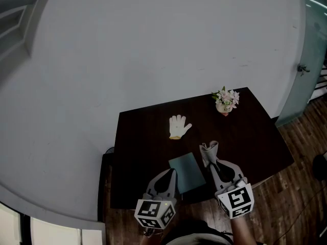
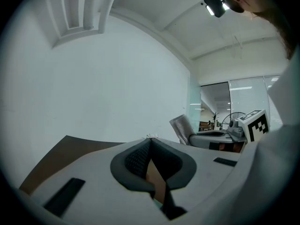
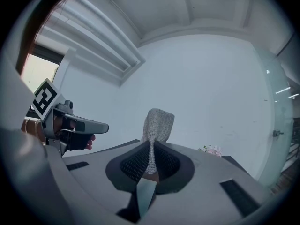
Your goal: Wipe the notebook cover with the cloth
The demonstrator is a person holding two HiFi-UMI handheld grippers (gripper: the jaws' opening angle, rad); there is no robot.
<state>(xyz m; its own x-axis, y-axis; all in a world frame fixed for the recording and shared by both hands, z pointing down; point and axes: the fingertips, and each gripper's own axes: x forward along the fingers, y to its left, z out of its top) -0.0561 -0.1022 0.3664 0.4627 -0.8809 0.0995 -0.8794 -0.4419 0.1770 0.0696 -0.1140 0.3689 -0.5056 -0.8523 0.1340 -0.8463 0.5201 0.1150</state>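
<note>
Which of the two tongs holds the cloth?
The right tongs: their jaws pinch the grey cloth, which sticks up above them. The left tongs are shut with nothing between.

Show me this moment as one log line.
right claw: shut on cloth | left claw: shut, empty | notebook: on table between claws | glove, flowers: farther back
</note>
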